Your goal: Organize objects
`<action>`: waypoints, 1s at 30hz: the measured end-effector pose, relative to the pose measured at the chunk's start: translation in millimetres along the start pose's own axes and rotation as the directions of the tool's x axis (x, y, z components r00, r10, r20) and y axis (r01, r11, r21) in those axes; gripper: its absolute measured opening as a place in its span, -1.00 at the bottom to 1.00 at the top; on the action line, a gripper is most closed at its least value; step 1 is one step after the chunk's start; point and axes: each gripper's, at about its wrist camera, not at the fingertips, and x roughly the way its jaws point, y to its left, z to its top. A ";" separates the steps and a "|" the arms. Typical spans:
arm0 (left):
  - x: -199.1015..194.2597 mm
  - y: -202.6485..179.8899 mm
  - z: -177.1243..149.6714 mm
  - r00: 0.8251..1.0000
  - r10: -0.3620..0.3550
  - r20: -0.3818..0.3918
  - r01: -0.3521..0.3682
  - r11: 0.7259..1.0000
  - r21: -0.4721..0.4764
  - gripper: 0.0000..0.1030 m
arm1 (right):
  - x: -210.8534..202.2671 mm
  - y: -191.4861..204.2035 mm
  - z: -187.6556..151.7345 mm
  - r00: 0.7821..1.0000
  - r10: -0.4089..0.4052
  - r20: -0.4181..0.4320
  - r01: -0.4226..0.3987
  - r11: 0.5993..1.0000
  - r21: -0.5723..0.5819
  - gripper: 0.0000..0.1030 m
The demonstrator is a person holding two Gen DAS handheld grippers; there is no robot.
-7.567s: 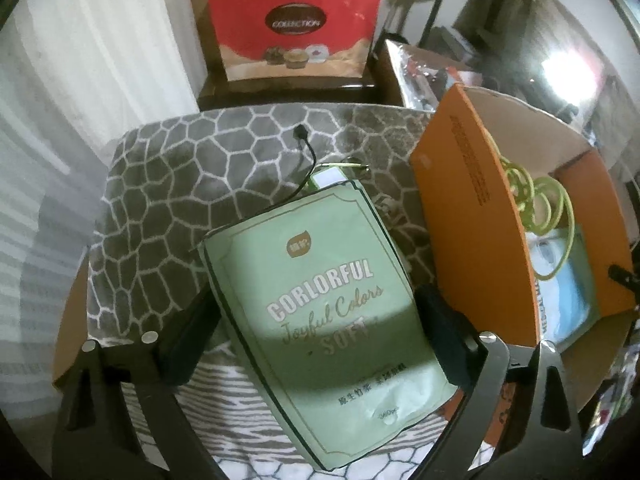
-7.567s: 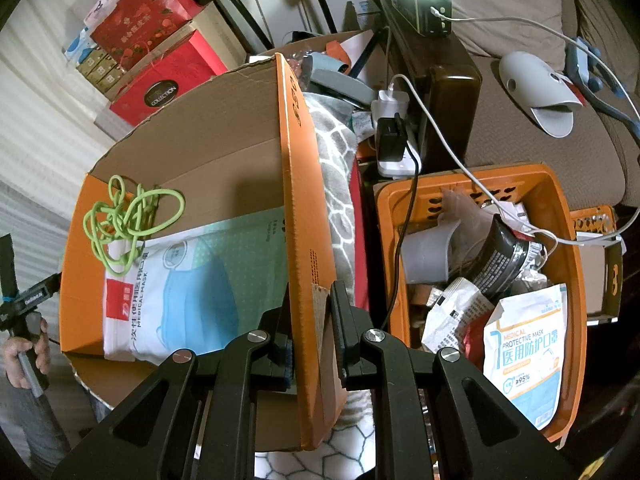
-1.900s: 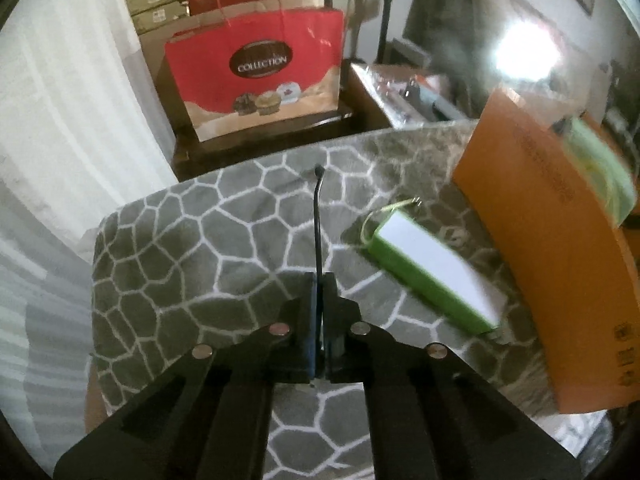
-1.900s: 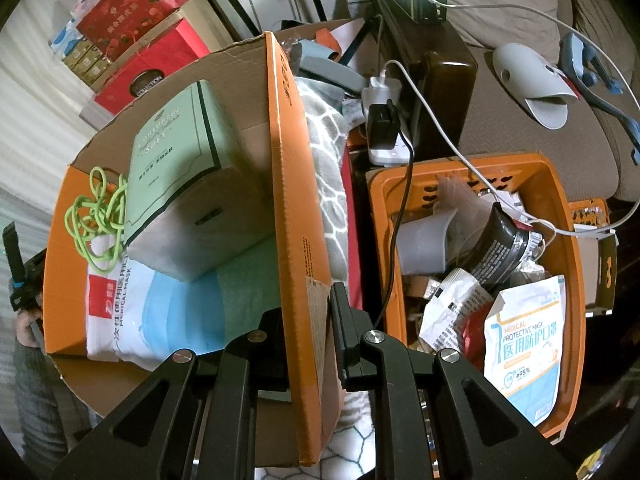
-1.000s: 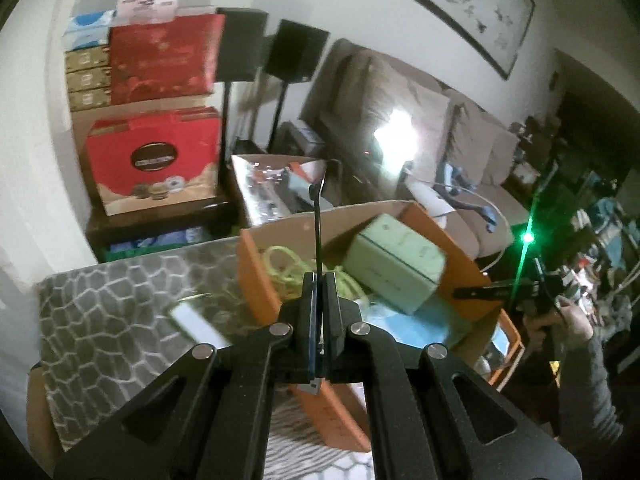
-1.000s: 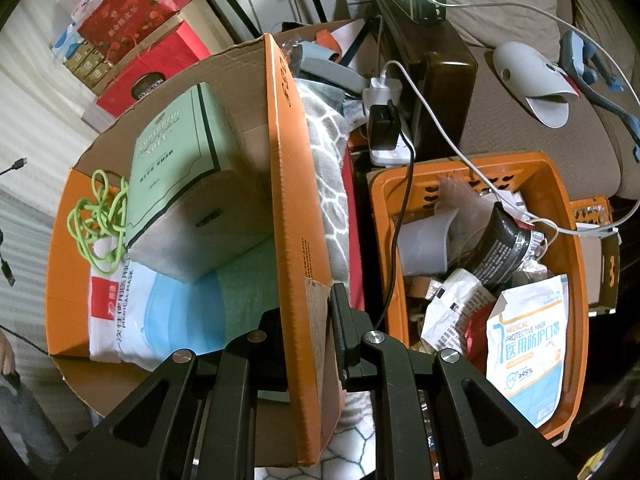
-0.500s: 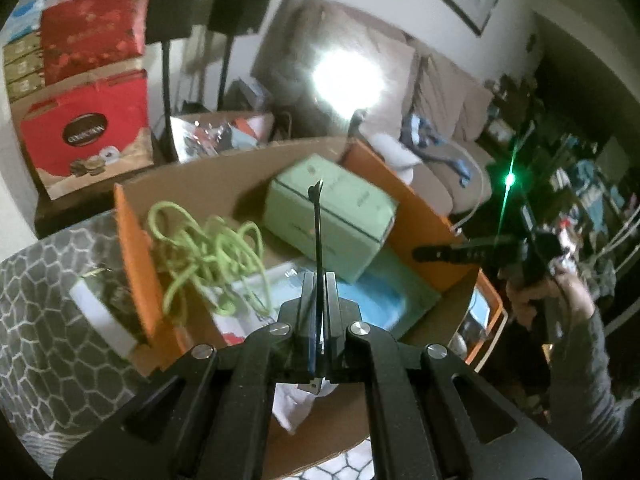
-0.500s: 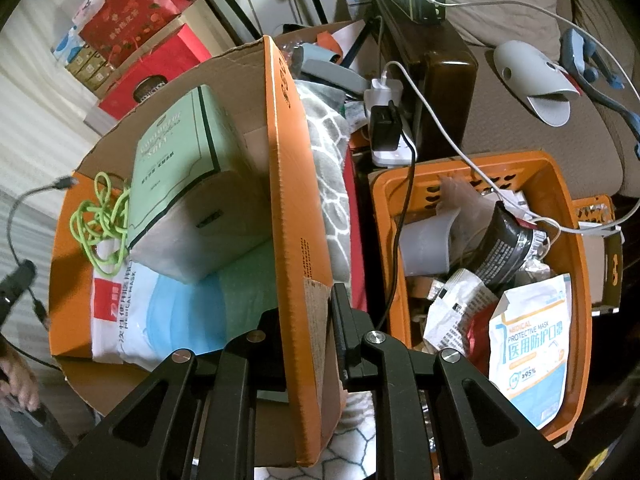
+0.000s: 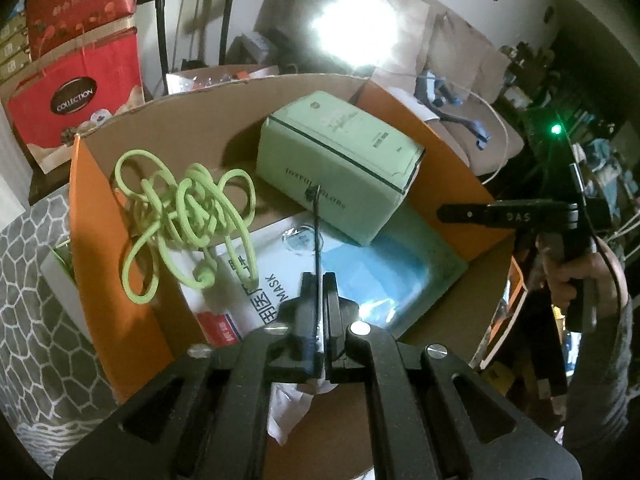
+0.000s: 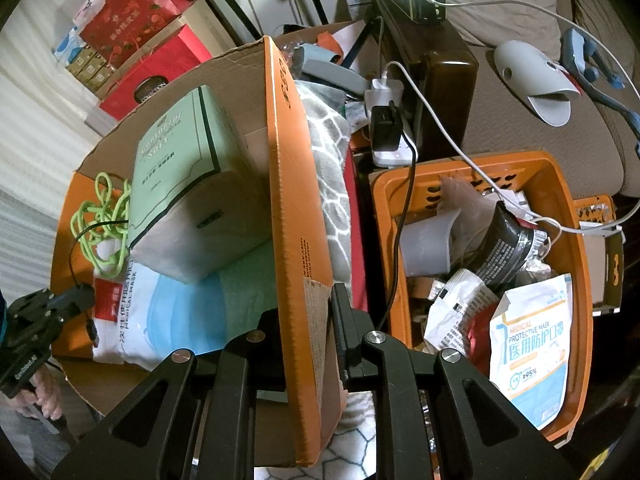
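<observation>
We see a cluttered living room with a sofa [image 10: 520, 92] behind a desk [image 9: 36, 320] draped in a grey honeycomb cloth. Our left tool [image 9: 319, 300] is pressed together on a thin black cable [image 9: 316, 232], held above the open cardboard box [image 9: 100, 208]. Our right tool [image 10: 306, 344] pinches the box's orange side wall [image 10: 296, 208]. Inside the box lie a tangled green cord [image 9: 184, 216], a mint tissue pack [image 9: 340, 160] and a face-mask packet [image 9: 280, 280]. Beside the box stands an orange basket [image 10: 576, 240] of packets.
</observation>
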 end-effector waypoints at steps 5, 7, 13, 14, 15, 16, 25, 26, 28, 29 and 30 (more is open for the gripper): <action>-8.4 -0.8 -0.3 1.000 0.016 0.017 -0.017 1.000 0.016 -0.16 | 0.0 -0.2 -0.1 1.000 0.000 0.000 0.000 1.000 0.000 -0.70; -20.1 -0.1 0.9 0.998 0.029 0.048 -0.030 0.999 0.021 0.04 | 0.3 0.7 0.3 1.000 0.000 0.000 0.000 1.000 -0.001 -0.70; -75.6 18.9 7.2 0.984 0.051 0.168 -0.048 0.999 -0.023 0.70 | 0.1 -0.3 -0.2 1.000 0.000 0.001 0.000 1.000 0.000 -0.70; -84.4 23.5 8.2 0.980 0.074 0.186 -0.069 0.997 -0.033 0.78 | 0.2 0.0 -0.1 1.000 0.000 0.001 0.000 1.000 0.000 -0.70; -95.8 30.4 8.3 0.972 0.107 0.208 -0.100 0.994 -0.046 0.86 | 0.2 0.0 0.1 1.000 0.001 0.000 -0.001 1.000 0.000 -0.70; -102.2 35.3 10.3 0.968 0.128 0.218 -0.119 0.992 -0.053 0.89 | 0.1 -0.4 -0.1 1.000 0.001 0.000 -0.001 1.000 0.001 -0.70; -139.9 103.6 3.5 0.954 0.204 0.217 -0.164 0.968 -0.189 1.00 | 0.0 -0.6 -0.2 1.000 0.002 0.000 -0.002 1.000 0.001 -0.70; -141.5 110.8 2.1 0.956 0.199 0.215 -0.155 0.966 -0.205 1.00 | 0.0 -0.9 -0.4 1.000 0.001 0.000 -0.001 1.000 0.000 -0.70; -144.2 127.8 -2.1 0.960 0.189 0.205 -0.135 0.959 -0.251 1.00 | 0.0 -0.8 -0.4 1.000 -0.001 0.000 0.001 1.000 -0.001 -0.70; -143.8 133.7 -4.2 0.962 0.184 0.199 -0.127 0.955 -0.268 1.00 | -0.1 -1.2 -0.5 1.000 0.000 0.000 0.000 1.000 -0.001 -0.70; -143.8 140.4 -6.2 0.963 0.187 0.196 -0.126 0.949 -0.288 1.00 | -0.3 -0.9 -0.5 1.000 -0.002 0.000 0.002 1.000 -0.001 -0.70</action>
